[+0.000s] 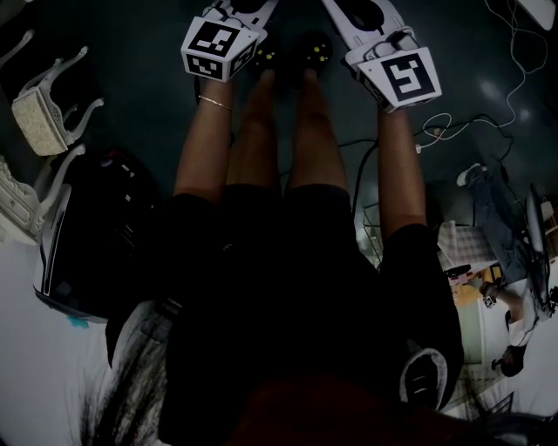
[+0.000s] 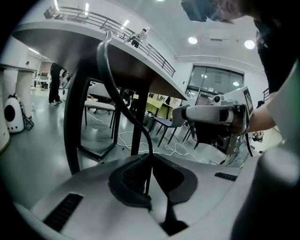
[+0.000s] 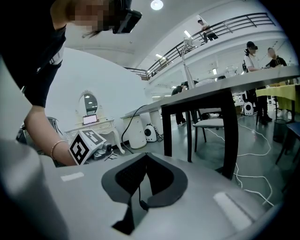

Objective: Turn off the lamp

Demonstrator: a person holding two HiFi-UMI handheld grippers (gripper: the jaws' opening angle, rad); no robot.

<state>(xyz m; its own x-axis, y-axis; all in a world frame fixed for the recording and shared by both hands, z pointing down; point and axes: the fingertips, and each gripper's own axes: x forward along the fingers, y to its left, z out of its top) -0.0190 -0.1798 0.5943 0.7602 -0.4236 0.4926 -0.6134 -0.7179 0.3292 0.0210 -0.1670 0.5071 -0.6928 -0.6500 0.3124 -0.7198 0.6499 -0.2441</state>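
Note:
In the head view both grippers are held out low over the person's feet, the left gripper [image 1: 228, 30] and the right gripper [image 1: 375, 26], with their tips cut off by the top edge. The left gripper [image 2: 150, 157] has its jaws together. A black cable [image 2: 117, 101] hangs from the dark table's edge [image 2: 140, 65] and disappears behind the fingertips; I cannot tell if it is touched. The right gripper [image 3: 146, 154] is shut with nothing in it. A thin white stem with a small head [image 3: 188, 51] stands on the table top [image 3: 220, 84]; it may be the lamp.
Dark table legs [image 2: 75, 117] stand close ahead of the left gripper, and another leg [image 3: 228, 131] ahead of the right. White cables [image 3: 253, 150] lie on the floor. White chairs [image 1: 44, 113] and a black case [image 1: 87, 235] sit at the left. People stand in the distance.

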